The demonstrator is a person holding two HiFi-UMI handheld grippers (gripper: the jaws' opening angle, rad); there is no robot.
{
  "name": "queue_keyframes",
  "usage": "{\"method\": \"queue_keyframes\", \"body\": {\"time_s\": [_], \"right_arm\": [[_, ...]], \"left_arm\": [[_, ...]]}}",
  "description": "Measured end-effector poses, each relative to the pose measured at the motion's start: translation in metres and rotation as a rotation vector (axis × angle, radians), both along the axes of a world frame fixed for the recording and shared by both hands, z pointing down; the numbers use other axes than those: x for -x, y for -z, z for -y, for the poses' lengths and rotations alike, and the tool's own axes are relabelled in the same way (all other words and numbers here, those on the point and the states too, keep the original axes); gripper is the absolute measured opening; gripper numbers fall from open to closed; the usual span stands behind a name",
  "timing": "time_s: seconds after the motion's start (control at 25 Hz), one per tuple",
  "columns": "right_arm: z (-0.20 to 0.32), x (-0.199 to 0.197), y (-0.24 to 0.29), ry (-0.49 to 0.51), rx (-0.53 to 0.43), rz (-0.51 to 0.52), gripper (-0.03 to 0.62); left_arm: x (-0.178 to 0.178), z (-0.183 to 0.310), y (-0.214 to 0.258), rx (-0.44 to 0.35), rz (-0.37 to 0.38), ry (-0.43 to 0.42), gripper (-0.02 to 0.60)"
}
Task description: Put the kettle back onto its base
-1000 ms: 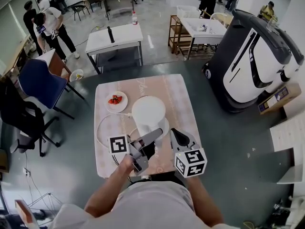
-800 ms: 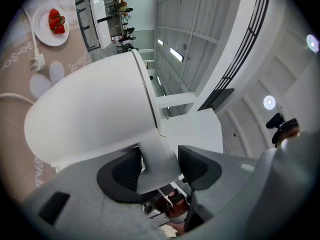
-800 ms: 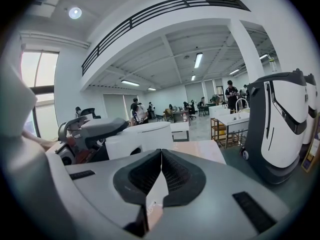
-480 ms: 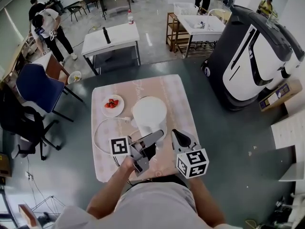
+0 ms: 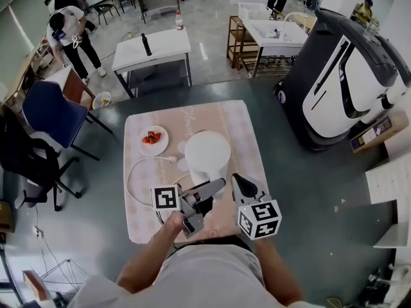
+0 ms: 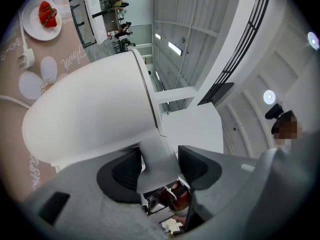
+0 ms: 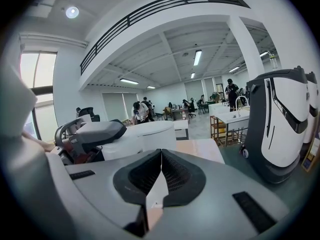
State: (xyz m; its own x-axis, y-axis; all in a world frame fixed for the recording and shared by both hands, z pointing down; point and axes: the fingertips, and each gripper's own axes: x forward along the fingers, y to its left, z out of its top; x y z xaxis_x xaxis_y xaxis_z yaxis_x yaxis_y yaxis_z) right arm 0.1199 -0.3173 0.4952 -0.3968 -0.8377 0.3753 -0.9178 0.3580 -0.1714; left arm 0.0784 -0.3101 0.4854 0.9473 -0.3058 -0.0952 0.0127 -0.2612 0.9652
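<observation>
Cursive lettering (image 6: 70,59) is printed on the tablecloth (image 6: 59,48) beside a flower motif (image 6: 35,81), too warped to read. Nothing else is legible.

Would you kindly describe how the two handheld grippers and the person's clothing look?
The left gripper and right gripper both have grey moulded bodies with black ribbed pads. Each carries a white cube printed with black square markers. The person wears a light top with bare forearms.
</observation>
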Motion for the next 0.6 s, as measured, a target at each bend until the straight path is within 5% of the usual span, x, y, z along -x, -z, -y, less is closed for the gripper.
{"method": "queue_keyframes", "body": {"time_s": [0.6], "right_arm": [[-0.01,0.008,-0.003,-0.008,0.001,0.007,0.005]], "left_arm": [[-0.003,-0.02,-0.015,-0.062,0.084,-0.068,0.235]]}}
